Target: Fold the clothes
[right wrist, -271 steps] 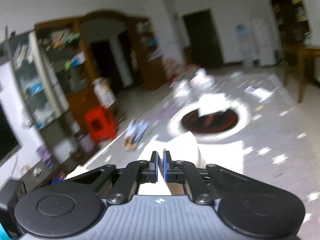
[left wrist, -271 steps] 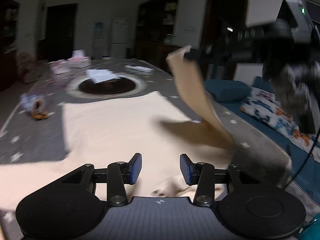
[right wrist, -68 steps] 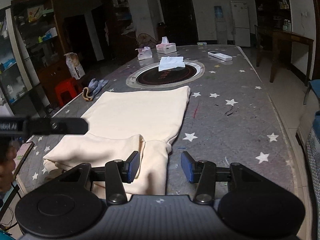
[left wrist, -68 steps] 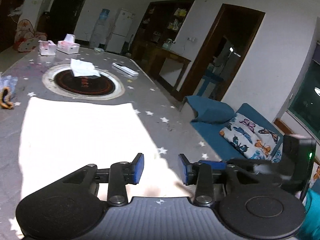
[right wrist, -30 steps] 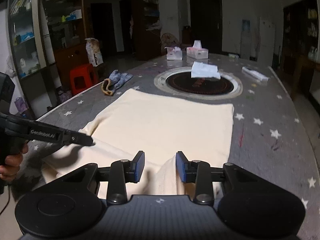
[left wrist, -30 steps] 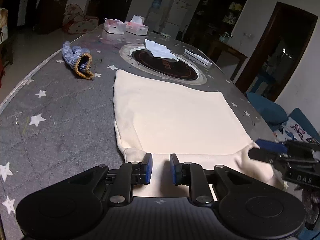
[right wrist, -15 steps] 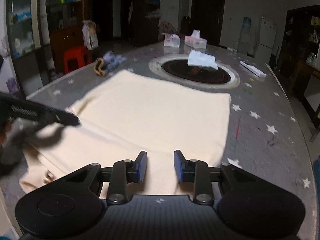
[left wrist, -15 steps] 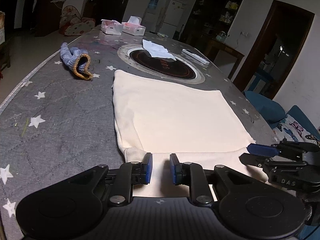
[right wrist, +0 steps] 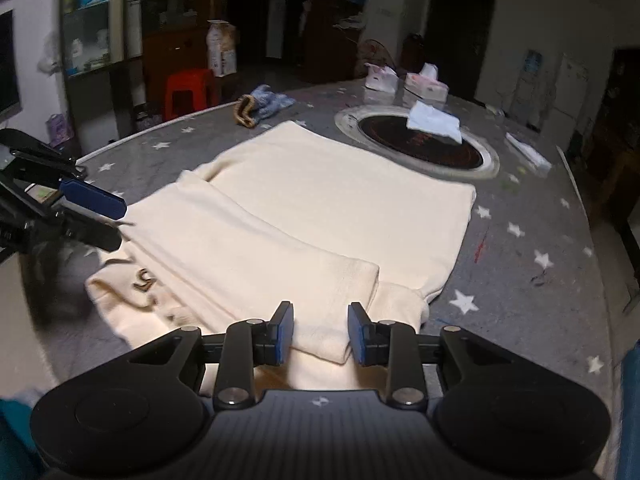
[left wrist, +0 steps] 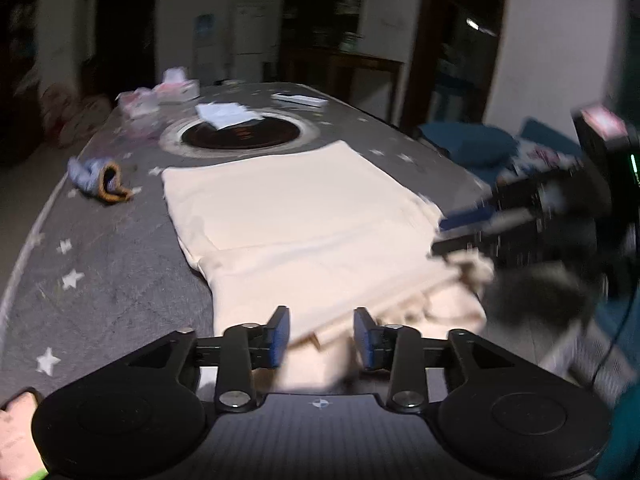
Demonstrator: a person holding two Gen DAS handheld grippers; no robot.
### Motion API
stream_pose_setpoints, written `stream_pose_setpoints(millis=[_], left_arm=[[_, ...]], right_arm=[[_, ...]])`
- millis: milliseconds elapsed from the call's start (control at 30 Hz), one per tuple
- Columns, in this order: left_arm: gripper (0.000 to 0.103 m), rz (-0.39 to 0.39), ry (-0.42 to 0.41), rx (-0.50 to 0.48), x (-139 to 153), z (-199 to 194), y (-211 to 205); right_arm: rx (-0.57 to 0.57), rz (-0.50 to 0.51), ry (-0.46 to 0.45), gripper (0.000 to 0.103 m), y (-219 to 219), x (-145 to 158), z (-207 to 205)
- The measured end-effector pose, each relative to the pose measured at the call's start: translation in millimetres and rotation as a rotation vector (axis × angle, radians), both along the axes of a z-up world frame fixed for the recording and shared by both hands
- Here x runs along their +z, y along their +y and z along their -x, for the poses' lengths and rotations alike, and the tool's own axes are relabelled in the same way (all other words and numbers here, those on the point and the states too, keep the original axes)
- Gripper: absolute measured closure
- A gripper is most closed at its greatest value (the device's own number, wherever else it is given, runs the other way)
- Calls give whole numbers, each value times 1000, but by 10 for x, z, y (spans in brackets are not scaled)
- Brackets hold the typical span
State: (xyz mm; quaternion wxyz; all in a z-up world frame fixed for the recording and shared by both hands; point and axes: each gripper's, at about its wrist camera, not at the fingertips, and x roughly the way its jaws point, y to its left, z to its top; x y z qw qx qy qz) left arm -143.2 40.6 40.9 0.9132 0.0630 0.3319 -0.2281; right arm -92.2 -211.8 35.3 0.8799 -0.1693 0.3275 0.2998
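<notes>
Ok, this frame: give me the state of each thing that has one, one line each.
cream garment: partly folded, lying flat on the table.
left gripper: open, over the garment's near edge, holding nothing.
right gripper: open, over the folded sleeve end, holding nothing.
blue knit glove: crumpled, lying apart from the garment.

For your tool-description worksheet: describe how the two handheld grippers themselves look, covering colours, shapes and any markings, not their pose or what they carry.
The left gripper and right gripper match: matte black bodies with two round discs, a ribbed centre panel bearing a small white emblem, silver pivot screws, and black fingers with blue pads. From the left wrist view, the right gripper shows a green light; a thin dark cable hangs beside it.
</notes>
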Motion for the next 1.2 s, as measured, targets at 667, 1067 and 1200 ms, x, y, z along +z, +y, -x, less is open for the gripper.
stream_pose_setpoints(millis=[667, 1067, 1200], left_arm=[[94, -187, -193, -159, -138, 183, -270], [89, -46, -139, -91, 34, -202, -130], [78, -80, -162, -100, -6, -70, -94]], right_arm=[[287, 232, -115, 44, 89, -90, 621], [254, 75, -49, 78, 261, -162, 243], [216, -23, 41, 86, 157, -41, 44]])
